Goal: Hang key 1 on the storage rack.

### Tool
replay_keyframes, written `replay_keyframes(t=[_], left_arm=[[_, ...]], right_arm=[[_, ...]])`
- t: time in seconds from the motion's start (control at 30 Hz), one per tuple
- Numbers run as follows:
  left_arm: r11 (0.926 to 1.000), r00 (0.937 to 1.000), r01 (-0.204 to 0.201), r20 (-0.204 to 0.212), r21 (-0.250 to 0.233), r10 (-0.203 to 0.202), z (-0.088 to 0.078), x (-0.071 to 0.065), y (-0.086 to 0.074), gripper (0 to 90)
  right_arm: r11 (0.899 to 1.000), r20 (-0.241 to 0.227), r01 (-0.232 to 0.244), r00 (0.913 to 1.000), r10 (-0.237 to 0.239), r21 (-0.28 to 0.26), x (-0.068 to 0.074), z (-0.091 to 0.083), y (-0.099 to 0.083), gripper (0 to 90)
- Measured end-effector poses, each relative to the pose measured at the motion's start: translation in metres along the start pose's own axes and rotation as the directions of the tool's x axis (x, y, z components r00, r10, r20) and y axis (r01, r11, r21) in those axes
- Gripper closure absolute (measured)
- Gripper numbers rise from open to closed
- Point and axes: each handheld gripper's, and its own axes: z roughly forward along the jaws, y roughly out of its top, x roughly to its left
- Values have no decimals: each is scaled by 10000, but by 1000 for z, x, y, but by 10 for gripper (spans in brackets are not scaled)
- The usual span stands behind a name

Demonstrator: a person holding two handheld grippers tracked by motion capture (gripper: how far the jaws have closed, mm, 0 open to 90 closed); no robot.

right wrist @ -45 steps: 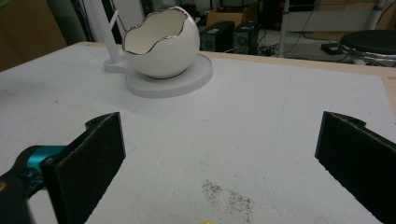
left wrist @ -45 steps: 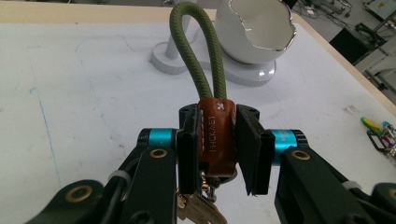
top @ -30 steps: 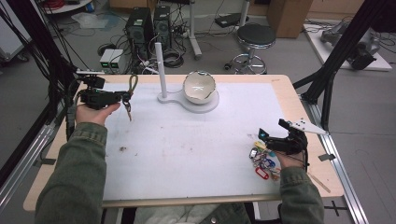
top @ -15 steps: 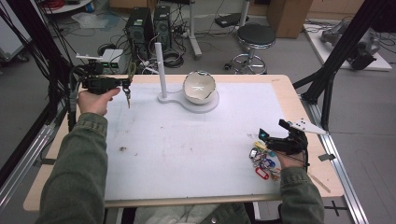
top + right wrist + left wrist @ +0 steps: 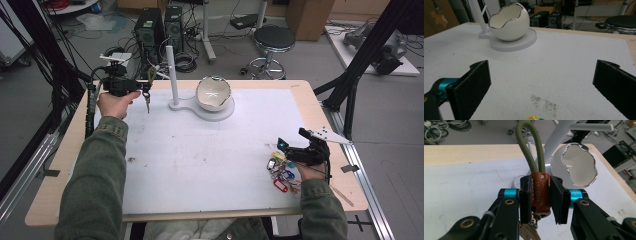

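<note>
The keychain [image 5: 539, 192] is a brown leather sleeve with pale stitching and stamped lettering, from whose top a thick olive-green cord loop [image 5: 530, 147] rises in a narrow arch. Below the sleeve hang metal rings and what looks like a key or two, though they are half hidden between the jaws. In the high view the keychain [image 5: 148, 90] is held in the air above the far left corner of the table [image 5: 300, 92], just left of the white post [image 5: 170, 75] of a stand whose round base carries a white egg-shaped bowl [image 5: 213, 93] with a jagged silver rim.

The left gripper [image 5: 145, 89] pinches the leather sleeve, one black pad on each flat side. The person's left hand [image 5: 114, 102] carries it with the forearm stretched forward along the table's left edge, and the gripper lies level, pointing right toward the post.

The keychain's long axis runs up and down: the loop points up, the metal pieces dangle below.

The right gripper [image 5: 281, 152] rests near the table's right edge, over a heap of keys with coloured tags [image 5: 281, 175]; its jaws stand spread wide, with bare white mat [image 5: 554, 62] between them.
</note>
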Motion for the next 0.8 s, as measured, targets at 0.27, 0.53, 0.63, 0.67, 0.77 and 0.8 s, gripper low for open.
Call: replay_keyframes(t=[0.27,0.53,0.63,0.67,0.77,0.8], left_arm=[[9998,9999,98,60,163,-99,8,3,-2,712],[9996,9995,113,290,262,-121,15,2,-3,712],[9994,9995,125,302,321,-134,17,3,-4,712],[9994,9995,123,301,338,-133,18,3,-4,712],[9993,9992,145,356,352,-158,20,2,-4,712],[9992,9991,157,379,371,-171,21,2,-5,712]], right_arm=[[10000,3,35,10000,-35,0,0,0,0,8],[10000,13,16,10000,-16,21,-1,-1,0,8],[10000,15,4,10000,-4,14,-1,-1,0,8],[10000,20,18,10000,-18,-11,-1,-1,0,8],[10000,5,14,10000,-14,-5,-1,-1,0,8],[10000,16,18,10000,-18,-3,-2,-1,-1,8]])
